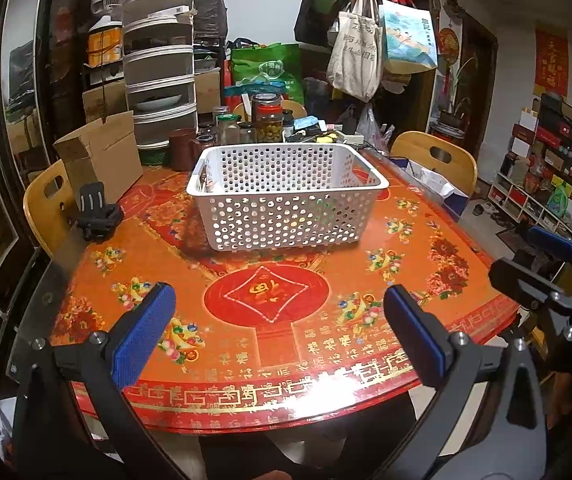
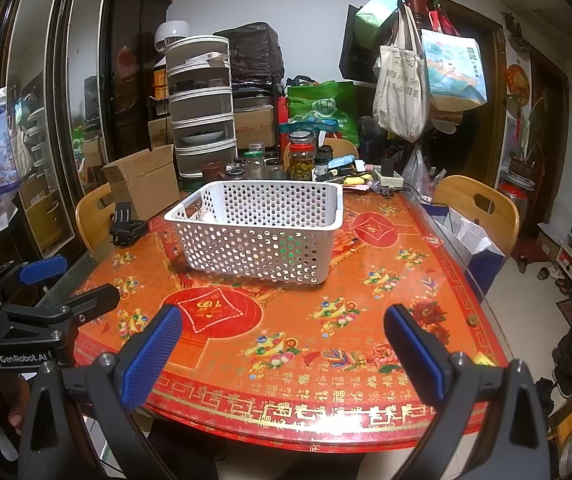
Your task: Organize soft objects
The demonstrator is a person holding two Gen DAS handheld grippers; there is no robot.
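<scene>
Left hand-held gripper [image 1: 278, 320] gapes; basket [image 1: 286, 196] (white) lies crosswise.

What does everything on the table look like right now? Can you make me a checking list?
Surface: red and orange patterned table, shiny with glare at the near edge.
Job's things: white holey basket upright mid-table; colours show through its holes, contents unclear. Black bundle lies at the table's left edge, apart from the basket.
Clutter: cardboard box, jars and a stacked white cover rack at the far side.
Grippers: left claw open, holding nothing; right claw open, holding nothing; both over the near edge.
Cables: a power strip with a plug behind the basket.
Surroundings: wooden chairs, coat stand with hanging bags, dark cabinet.
</scene>
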